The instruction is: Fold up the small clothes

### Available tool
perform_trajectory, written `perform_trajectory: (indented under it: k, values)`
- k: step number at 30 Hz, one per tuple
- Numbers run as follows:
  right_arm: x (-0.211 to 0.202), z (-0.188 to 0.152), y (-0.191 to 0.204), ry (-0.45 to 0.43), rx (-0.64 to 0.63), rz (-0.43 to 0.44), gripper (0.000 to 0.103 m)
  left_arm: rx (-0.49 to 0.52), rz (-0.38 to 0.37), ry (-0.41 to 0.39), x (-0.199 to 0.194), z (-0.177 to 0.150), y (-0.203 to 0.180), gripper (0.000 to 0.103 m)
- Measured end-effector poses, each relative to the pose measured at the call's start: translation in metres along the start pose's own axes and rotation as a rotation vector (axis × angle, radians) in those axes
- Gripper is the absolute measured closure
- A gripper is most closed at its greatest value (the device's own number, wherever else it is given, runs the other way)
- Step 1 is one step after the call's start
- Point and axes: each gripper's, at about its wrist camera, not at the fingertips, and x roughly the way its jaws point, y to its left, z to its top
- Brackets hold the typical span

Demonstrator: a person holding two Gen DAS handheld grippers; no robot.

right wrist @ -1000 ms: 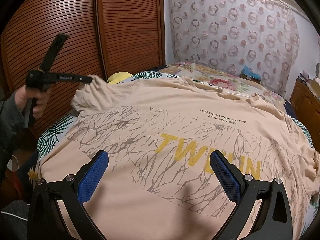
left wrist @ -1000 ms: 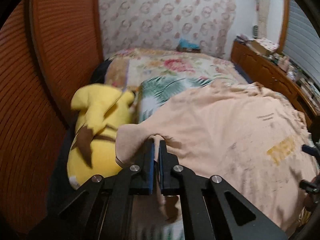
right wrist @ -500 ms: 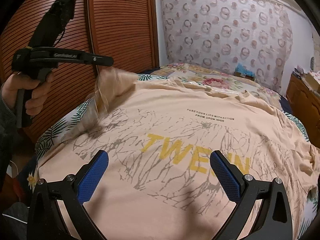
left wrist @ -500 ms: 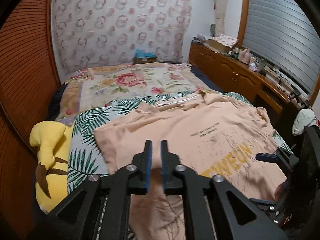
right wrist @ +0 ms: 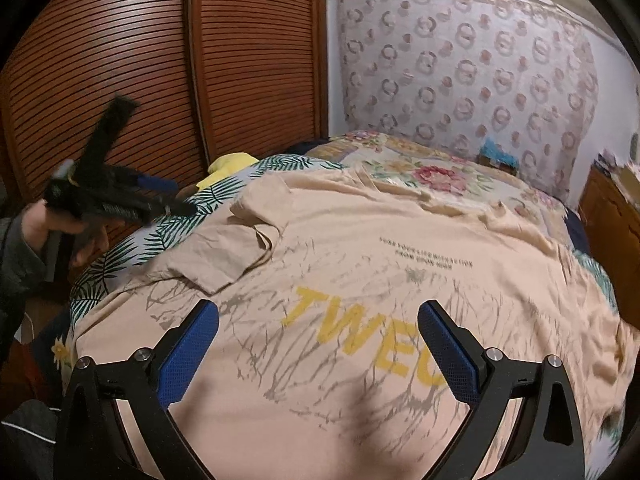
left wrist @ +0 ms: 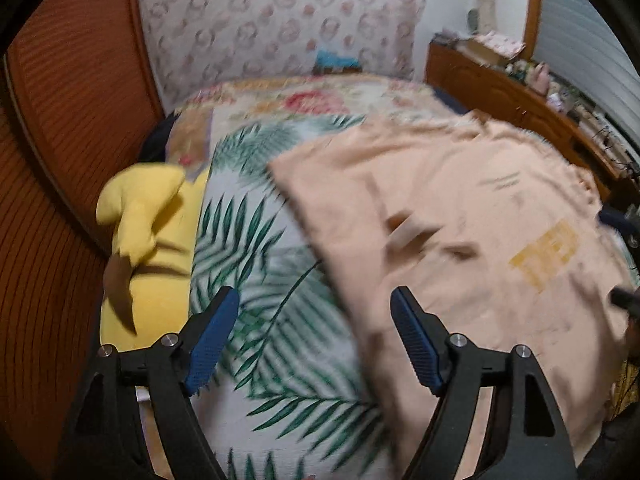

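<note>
A peach T-shirt with yellow letters lies spread on the bed, and its left sleeve is folded inward onto the body. My left gripper hovers over the palm-leaf sheet at the shirt's left edge. Its jaws are opening and grip nothing. In the right wrist view the left gripper is held by a hand just left of the shirt. My right gripper is open above the shirt's lower front, holding nothing.
A yellow plush toy lies between the bed and the slatted wooden wardrobe doors on the left. A floral blanket covers the far bed. A wooden dresser with clutter runs along the right.
The left gripper carried the sleeve inward over the shirt, let it go and drew back left off the shirt with its jaws now wide. The sleeve lies folded on the body. The right gripper stayed still.
</note>
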Motion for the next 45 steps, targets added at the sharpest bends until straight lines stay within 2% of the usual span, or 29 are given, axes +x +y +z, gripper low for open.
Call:
perform_trajectory:
  k: [5,8,10,14,16,27,30,31,35,39,42,45]
  values:
    - [0.013,0.014,0.001,0.004,-0.04,0.013,0.006,-0.003,0.027,0.046,0.018,-0.012,0.006,0.024]
    - [0.023,0.025,0.005,0.005,-0.064,0.028,0.008,-0.023,0.016,0.03,0.02,-0.015,0.007,0.02]
    - [0.031,0.032,0.008,0.009,-0.073,0.045,0.01,-0.046,0.01,0.016,0.021,-0.016,0.011,0.015]
    - [0.054,0.043,0.011,0.028,-0.071,0.085,0.018,-0.052,0.02,0.021,0.023,-0.017,0.013,0.01]
    - [0.068,0.048,0.01,0.044,-0.068,0.098,0.022,-0.073,0.031,0.035,0.025,-0.017,0.016,0.001]
    - [0.153,0.076,0.018,0.16,-0.093,0.147,0.03,-0.068,0.032,0.038,0.025,-0.017,0.015,0.0]
    - [0.17,0.079,0.021,0.189,-0.075,0.16,0.038,-0.068,0.032,0.037,0.025,-0.017,0.015,0.0]
    - [0.175,0.081,0.022,0.197,-0.072,0.162,0.045,-0.068,0.032,0.037,0.025,-0.018,0.015,0.0]
    - [0.183,0.086,0.017,0.214,-0.066,0.135,0.063,-0.068,0.032,0.038,0.025,-0.017,0.015,0.0]
    - [0.182,0.086,0.0,0.21,-0.033,0.027,0.069,-0.068,0.033,0.037,0.025,-0.017,0.015,0.0]
    - [0.171,0.084,-0.029,0.195,0.027,-0.066,0.071,-0.068,0.033,0.037,0.025,-0.017,0.015,0.0]
    - [0.157,0.082,-0.049,0.178,0.08,-0.086,0.071,-0.07,0.033,0.038,0.025,-0.018,0.015,0.0]
